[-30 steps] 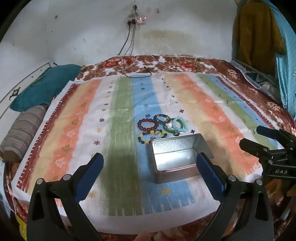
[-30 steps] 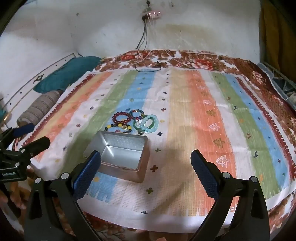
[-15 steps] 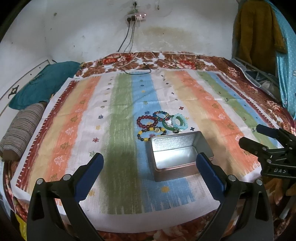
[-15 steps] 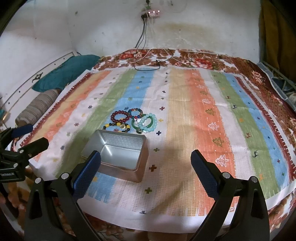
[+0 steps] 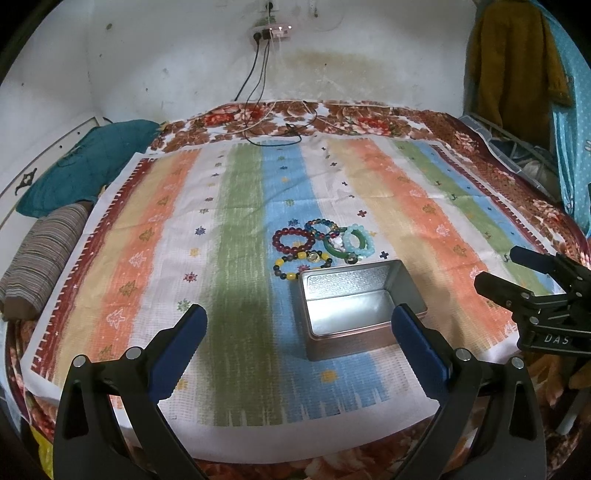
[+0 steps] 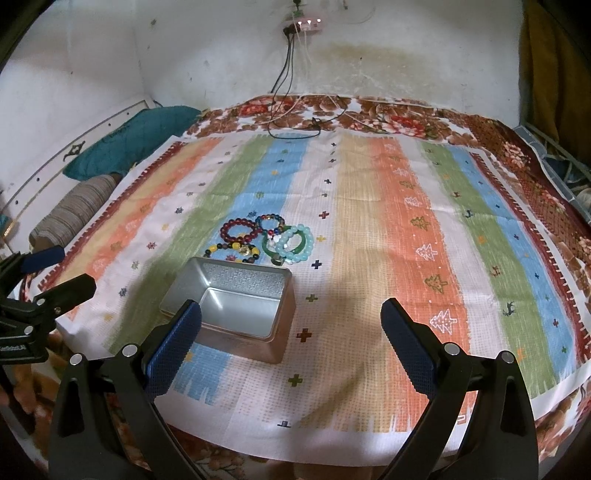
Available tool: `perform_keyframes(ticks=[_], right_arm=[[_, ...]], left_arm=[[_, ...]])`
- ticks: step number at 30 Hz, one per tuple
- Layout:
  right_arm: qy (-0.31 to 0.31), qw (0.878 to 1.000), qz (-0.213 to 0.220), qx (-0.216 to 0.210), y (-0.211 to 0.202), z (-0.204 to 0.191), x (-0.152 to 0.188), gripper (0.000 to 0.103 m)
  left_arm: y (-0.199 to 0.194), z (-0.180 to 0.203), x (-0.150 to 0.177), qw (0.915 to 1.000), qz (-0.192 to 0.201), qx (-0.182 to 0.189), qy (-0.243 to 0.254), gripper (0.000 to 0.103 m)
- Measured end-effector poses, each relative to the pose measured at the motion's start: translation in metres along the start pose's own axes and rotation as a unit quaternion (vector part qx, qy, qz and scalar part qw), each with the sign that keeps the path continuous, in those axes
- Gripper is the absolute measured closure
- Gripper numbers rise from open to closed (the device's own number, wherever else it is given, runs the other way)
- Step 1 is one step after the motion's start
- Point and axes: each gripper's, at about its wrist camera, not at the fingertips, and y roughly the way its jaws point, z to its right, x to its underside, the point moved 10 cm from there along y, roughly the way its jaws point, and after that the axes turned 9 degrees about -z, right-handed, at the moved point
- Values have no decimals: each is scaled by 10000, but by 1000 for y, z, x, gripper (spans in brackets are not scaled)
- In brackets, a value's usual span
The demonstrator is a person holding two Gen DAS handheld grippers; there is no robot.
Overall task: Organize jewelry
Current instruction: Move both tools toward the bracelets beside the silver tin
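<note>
**One tin, a cluster of bracelets, two wide-open grippers**

One metal tin [image 5: 360,301] stands open on the striped cloth [image 5: 236,229], with nothing inside that can be seen. At its 12 o'clock, just beyond the far wall, lies one cluster of bracelets [image 5: 321,245]. About five can be counted: a dark red bead bracelet [image 5: 293,240], a yellow and black bead bracelet [image 5: 301,264], a multicolored bead bracelet [image 5: 321,227], a dark green bangle [image 5: 338,247] and a pale turquoise bead bracelet [image 5: 360,242]. They overlap, so the count is uncertain, and a small dark piece at the near edge of the cluster is hard to make out. The yellow and black one lies nearest the tin; whether it touches the wall cannot be told.

At 9 o'clock, off the cloth, lie one teal pillow [image 5: 85,166] and one striped bolster [image 5: 40,258], the bolster cut off by the fisheye rim. One power strip [image 5: 273,31] hangs on the wall at 12 o'clock, with cables [image 5: 273,125] trailing onto the floral bedspread [image 5: 369,122].

The left gripper [image 5: 299,345] is spread wide and holds nothing; its right finger overlaps the tin's near right corner in view, contact unclear. The right gripper [image 6: 290,341] is equally wide apart and empty, its left finger overlapping the tin's near left corner in its own view.
</note>
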Motion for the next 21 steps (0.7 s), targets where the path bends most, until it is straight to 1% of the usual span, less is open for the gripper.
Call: perform_keyframes(ticks=[13, 15, 18, 21], right_arm=[[-59, 9999, -114, -13, 8, 0, -4, 4], [-68, 9999, -108, -15, 8, 0, -4, 4], [-88, 9999, -97, 2, 9, 1, -7, 4], [-68, 9999, -85, 25, 11, 2, -14, 4]], left_arm=[[8, -6, 4, 9999, -56, -150, 45, 6], [7, -3, -10, 9998, -84, -190, 51, 6], [9, -3, -11, 9997, -114, -178, 90, 6], [11, -4, -12, 9995, -125, -242, 142, 6]])
